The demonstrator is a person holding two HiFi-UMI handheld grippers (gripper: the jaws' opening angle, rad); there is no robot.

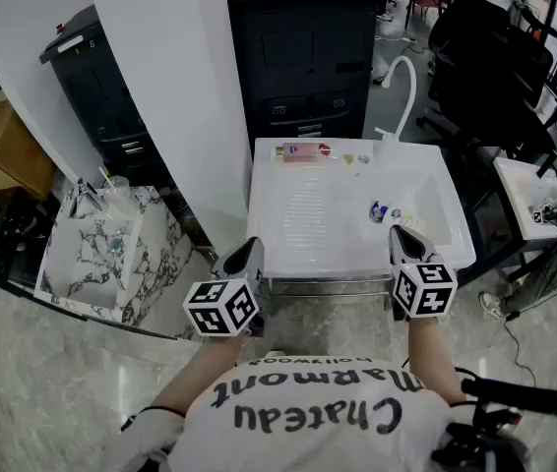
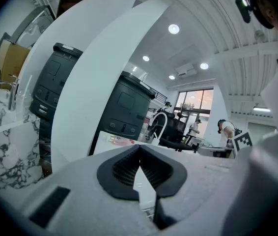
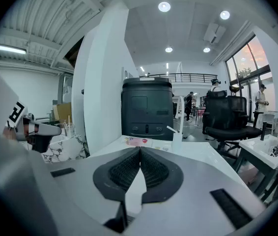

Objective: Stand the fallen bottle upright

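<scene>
Bottle (image 1: 303, 152), seemingly pink, lay fallen at the tabletop's (image 1: 318, 249) far edge. Left gripper (image 1: 251, 247) and right gripper (image 1: 402, 234) hung short, fingers together, empty, reach unbegun.

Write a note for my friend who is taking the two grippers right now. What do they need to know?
Left gripper: jaws shut, nothing in them, held at the near edge of the white sink.
Right gripper: jaws shut, empty too, at the same near edge.
Bottle: pink, lying on its side on the sink's far ledge, left of the white faucet. Neither gripper touches it.
Done: nothing yet.
Left to do: reach across the sink, open one gripper, grip the bottle, tip it up and set it standing.
</scene>
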